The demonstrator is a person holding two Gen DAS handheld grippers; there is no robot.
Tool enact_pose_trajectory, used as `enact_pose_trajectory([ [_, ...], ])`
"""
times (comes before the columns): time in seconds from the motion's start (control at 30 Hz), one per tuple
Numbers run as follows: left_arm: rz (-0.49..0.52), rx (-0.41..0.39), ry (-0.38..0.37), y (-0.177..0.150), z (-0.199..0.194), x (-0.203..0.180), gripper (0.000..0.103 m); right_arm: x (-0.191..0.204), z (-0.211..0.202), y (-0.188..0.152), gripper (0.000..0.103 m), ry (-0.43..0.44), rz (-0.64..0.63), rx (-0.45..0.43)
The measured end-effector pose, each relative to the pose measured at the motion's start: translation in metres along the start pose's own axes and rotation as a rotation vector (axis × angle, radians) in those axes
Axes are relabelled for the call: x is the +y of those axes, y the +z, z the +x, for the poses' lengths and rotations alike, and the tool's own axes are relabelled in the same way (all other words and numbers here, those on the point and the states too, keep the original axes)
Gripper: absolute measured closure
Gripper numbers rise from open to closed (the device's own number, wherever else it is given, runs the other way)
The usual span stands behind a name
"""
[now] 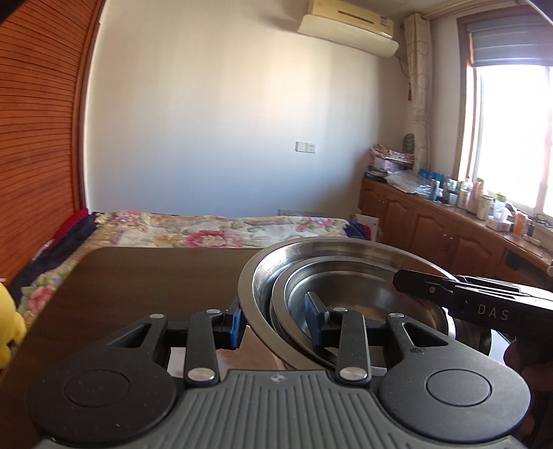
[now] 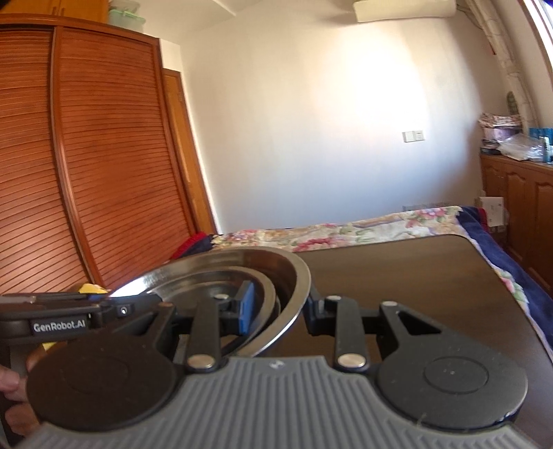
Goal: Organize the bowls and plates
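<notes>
"DAS" stands on the right tool point(image 1: 490, 312), "GenRobot.AI" on the left tool point(image 2: 58, 325).

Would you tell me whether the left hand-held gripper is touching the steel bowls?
Touching: the left wrist view shows the left hand-held gripper clamping the rims of the nested steel bowls.

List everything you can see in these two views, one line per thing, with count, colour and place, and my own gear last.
steel bowls: at least two, silver, nested and tilted, held over the table
table: one, dark brown, in front of the bed
bed cover: one, floral, behind the table
wardrobe: one, reddish slatted wood, far left
air conditioner: one, cream, high on the wall
low cabinets: one row, brown wood, under the window, cluttered top
yellow object: one, left table edge, unclear what
left gripper: one, black, blue pads, shut on the bowl rims
right gripper: one, black, gripping the opposite rim
</notes>
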State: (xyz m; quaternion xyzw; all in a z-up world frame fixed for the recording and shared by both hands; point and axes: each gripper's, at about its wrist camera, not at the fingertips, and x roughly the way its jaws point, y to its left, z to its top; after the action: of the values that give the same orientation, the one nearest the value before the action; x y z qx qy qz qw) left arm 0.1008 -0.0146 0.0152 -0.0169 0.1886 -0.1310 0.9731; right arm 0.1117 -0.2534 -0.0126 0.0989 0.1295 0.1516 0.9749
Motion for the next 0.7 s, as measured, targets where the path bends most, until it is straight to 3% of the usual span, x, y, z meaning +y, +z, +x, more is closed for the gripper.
enact_pose_trajectory([
  [0.37,-0.021,0.001,0.044,0.003,-0.014,0.037,0.065,0.036,0.021,0.009,0.071,0.09,-0.036,0.001],
  [0.7,-0.056,0.01,0.047,-0.005,-0.02,0.062,0.065,0.063,0.031,0.004,0.071,0.103,-0.069,0.045],
])
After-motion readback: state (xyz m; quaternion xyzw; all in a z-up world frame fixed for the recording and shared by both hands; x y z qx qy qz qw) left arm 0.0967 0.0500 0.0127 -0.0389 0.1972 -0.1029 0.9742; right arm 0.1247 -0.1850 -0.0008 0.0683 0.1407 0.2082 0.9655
